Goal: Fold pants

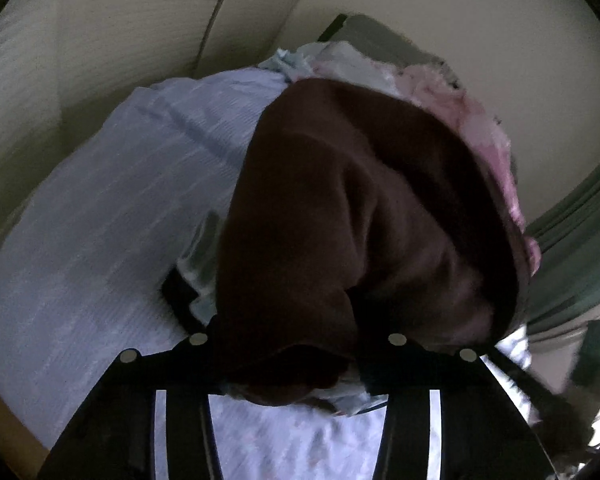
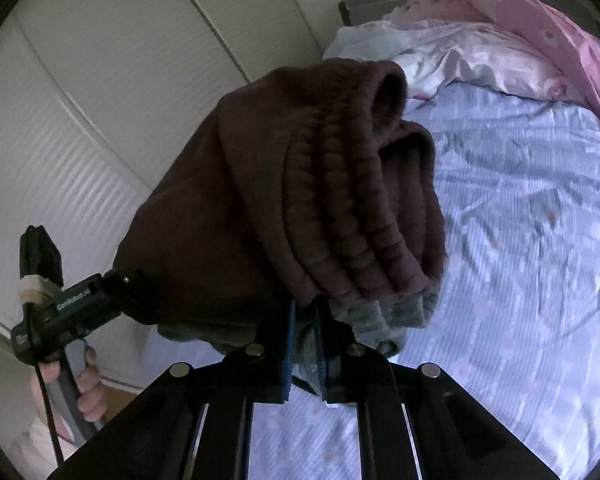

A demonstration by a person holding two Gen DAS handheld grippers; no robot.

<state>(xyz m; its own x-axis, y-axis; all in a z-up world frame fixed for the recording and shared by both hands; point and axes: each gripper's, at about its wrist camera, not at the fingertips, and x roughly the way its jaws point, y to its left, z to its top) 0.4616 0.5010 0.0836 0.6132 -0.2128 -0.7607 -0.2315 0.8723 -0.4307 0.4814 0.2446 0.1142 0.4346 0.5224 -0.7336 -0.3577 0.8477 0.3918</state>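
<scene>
The right gripper (image 2: pixel 306 344) is closed on the dark brown fleece pants (image 2: pixel 284 184), which hang ahead of its fingers above the lilac bed sheet (image 2: pixel 520 240). The left gripper (image 1: pixel 296 344) has cloth between its half-open fingers; whether it pinches, I cannot tell. A loose pinch may drop that corner.

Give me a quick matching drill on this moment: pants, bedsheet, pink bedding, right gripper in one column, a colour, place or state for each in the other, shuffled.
Column 1:
1. pants
2. bedsheet
3. pink bedding
4. right gripper

Column 2:
A. bunched at the far end of the bed
B. pale blue, spread flat under the work
C. dark maroon, lifted in a folded bundle
D. jaws nearly together, pinching fabric at the bundle's lower edge

Pairs: 1-C, 2-B, 3-A, 4-D
</scene>
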